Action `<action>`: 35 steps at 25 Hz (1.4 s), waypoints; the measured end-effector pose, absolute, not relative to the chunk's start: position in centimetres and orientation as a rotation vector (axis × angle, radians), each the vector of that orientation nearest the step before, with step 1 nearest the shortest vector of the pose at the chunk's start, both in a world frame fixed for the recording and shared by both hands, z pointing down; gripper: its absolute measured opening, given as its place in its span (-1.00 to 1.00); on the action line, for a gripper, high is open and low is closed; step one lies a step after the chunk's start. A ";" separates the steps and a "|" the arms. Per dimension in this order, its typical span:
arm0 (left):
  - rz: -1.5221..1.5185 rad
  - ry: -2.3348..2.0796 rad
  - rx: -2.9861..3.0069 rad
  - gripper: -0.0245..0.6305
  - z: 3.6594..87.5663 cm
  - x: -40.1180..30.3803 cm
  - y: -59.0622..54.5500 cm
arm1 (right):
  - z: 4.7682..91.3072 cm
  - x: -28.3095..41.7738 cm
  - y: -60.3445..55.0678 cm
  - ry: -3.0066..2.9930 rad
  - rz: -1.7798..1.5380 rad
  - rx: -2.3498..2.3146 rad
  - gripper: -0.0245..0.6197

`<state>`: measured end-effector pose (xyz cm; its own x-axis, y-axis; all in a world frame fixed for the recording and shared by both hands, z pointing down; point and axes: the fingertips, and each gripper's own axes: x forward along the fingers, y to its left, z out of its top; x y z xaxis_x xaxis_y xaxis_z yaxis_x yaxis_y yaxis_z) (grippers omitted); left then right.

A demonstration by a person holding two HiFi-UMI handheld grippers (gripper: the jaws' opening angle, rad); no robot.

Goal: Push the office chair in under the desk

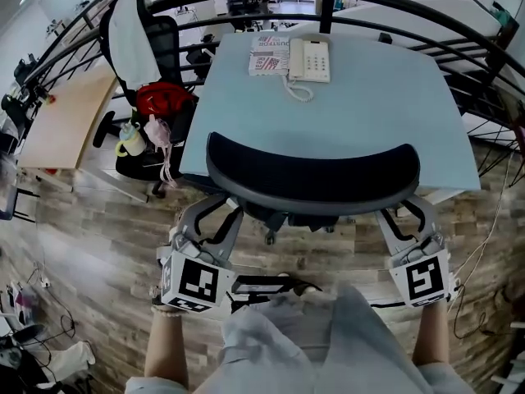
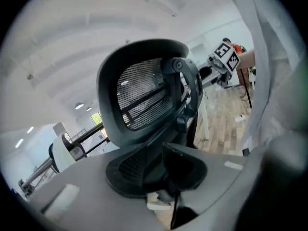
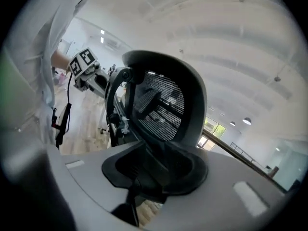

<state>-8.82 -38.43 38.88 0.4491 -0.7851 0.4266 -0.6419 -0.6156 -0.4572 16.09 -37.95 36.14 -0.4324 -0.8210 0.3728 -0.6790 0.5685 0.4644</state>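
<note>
Office chair, gripped by left tongs and right tongs; uneven push may swivel it against counter edge

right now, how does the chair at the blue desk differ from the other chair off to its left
The near chair has a bare black back; the other chair has a white cloth draped over its back. Nothing hangs on the near chair, while the other chair holds a red bag. The near chair faces the blue desk at its near edge; the other chair stands by the desk's left side. Both are black office chairs.
</note>
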 end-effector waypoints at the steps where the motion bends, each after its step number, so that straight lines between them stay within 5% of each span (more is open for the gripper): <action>1: -0.871 1.242 -2.504 -0.65 38.7 -8.4 -38.4 | 36.0 15.9 -37.8 -2.260 -0.303 1.216 -0.56; 8: -0.780 1.191 -2.599 -0.89 38.4 -5.5 -38.2 | 35.3 14.6 -37.5 -2.335 -0.247 1.305 -0.90; 35: -0.678 1.214 -2.692 -0.91 38.8 -2.8 -37.0 | 37.0 12.2 -36.4 -2.406 -0.112 1.304 -0.90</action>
<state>-2.83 -37.04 38.81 0.5799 -0.7347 0.3521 -0.6850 -0.6736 -0.2776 12.22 -36.37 37.04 -0.4848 -0.8190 0.3069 -0.7871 0.5616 0.2553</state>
